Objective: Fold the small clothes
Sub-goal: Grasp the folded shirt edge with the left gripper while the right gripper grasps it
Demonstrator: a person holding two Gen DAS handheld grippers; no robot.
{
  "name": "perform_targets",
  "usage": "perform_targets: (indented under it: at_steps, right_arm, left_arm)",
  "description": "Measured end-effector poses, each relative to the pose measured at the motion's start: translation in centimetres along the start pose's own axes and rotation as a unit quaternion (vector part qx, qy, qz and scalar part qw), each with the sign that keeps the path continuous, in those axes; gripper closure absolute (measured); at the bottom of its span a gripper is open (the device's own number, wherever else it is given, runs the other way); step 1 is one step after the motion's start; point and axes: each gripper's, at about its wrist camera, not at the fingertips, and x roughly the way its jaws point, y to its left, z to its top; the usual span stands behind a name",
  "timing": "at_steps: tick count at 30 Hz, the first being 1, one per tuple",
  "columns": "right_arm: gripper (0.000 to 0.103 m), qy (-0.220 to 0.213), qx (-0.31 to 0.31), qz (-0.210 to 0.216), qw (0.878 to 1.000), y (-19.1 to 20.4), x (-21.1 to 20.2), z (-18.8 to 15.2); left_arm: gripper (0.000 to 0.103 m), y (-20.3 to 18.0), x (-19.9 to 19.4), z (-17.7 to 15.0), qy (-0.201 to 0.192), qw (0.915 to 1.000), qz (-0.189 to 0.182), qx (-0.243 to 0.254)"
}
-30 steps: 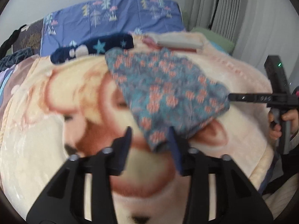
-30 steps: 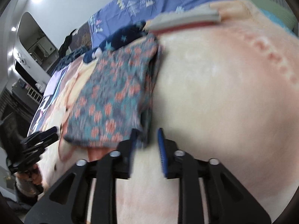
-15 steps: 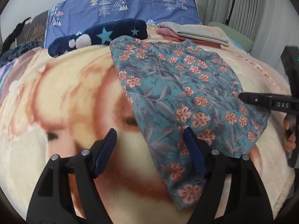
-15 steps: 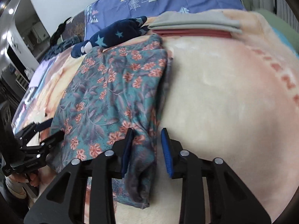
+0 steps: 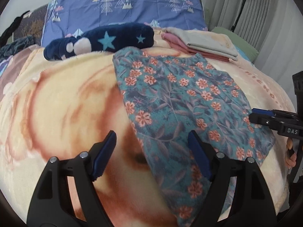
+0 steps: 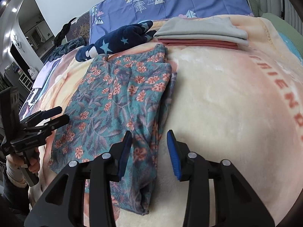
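Observation:
A teal floral garment (image 5: 180, 102) lies flat, folded lengthwise, on the cream blanket (image 5: 62, 102); it also shows in the right wrist view (image 6: 117, 102). My left gripper (image 5: 151, 151) is open and empty, hovering over the garment's near left edge. My right gripper (image 6: 149, 147) is open and empty above the garment's near right edge. Each gripper shows in the other's view: the right one (image 5: 269, 119) at the garment's right side, the left one (image 6: 47, 119) at its left side.
A folded grey and pink clothes stack (image 5: 200, 45) lies beyond the garment, also in the right wrist view (image 6: 202, 34). A navy star plush blanket (image 5: 106, 39) lies behind. Blue tree-print bedding (image 5: 125, 5) stands at the head. Curtains (image 5: 265, 13) hang at the right.
Both grippers let go of the garment, opened, and drew back. The garment now lies flat on the blanket.

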Motion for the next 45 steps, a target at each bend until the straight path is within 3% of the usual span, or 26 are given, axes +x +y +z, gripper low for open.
perform_targets:
  at_steps: [2, 4, 9, 18, 23, 25, 26, 28, 31, 38, 45]
  right_arm:
    - [0.062, 0.009, 0.006, 0.016, 1.0, -0.3, 0.4, 0.2]
    - [0.054, 0.021, 0.012, 0.045, 0.999, -0.7, 1.2, 0.5]
    - [0.054, 0.038, 0.038, 0.09, 0.994, -1.7, 3.0, 1.7]
    - [0.054, 0.058, 0.06, 0.142, 0.986, -1.9, 7.2, 5.7]
    - [0.054, 0.059, 0.033, 0.134, 0.989, -1.4, 7.9, 6.8]
    - [0.058, 0.058, 0.03, 0.13, 0.989, -1.3, 8.0, 6.9]
    - [0.061, 0.054, 0.027, 0.123, 0.991, -1.2, 8.0, 6.8]
    - [0.076, 0.039, 0.012, 0.116, 0.992, -0.5, 7.3, 6.5]
    - [0.082, 0.001, -0.019, 0.087, 0.996, 1.0, 5.6, 6.2]
    - [0.084, -0.08, -0.069, 0.072, 0.992, 3.6, 0.0, 5.8]
    - [0.084, -0.167, -0.117, 0.021, 0.979, 5.1, -6.1, 5.2]
  left_arm:
    - [0.023, 0.5, 1.0, 0.5, 0.016, 0.9996, -0.014, -0.02]
    - [0.023, 1.2, 2.0, 0.8, 0.025, 0.9981, -0.036, -0.043]
    - [0.021, 2.5, 4.1, 1.6, 0.043, 0.9933, -0.077, -0.074]
    - [0.021, 2.3, 6.7, 4.4, 0.048, 0.9923, -0.088, -0.073]
    - [0.03, 2.3, 7.5, 5.1, 0.044, 0.9933, -0.082, -0.069]
    - [0.042, 2.2, 7.6, 5.3, 0.039, 0.9941, -0.075, -0.067]
    - [0.046, 2.2, 7.5, 5.2, 0.037, 0.9945, -0.071, -0.067]
    - [0.071, 1.8, 7.1, 5.3, 0.027, 0.9959, -0.065, -0.057]
    - [0.088, 0.9, 5.4, 5.7, 0.004, 0.9975, -0.059, -0.039]
    - [0.091, -2.3, -0.2, 6.8, -0.066, 0.9963, -0.052, 0.013]
    - [0.092, -6.2, -5.2, 7.9, -0.129, 0.9882, -0.061, 0.057]
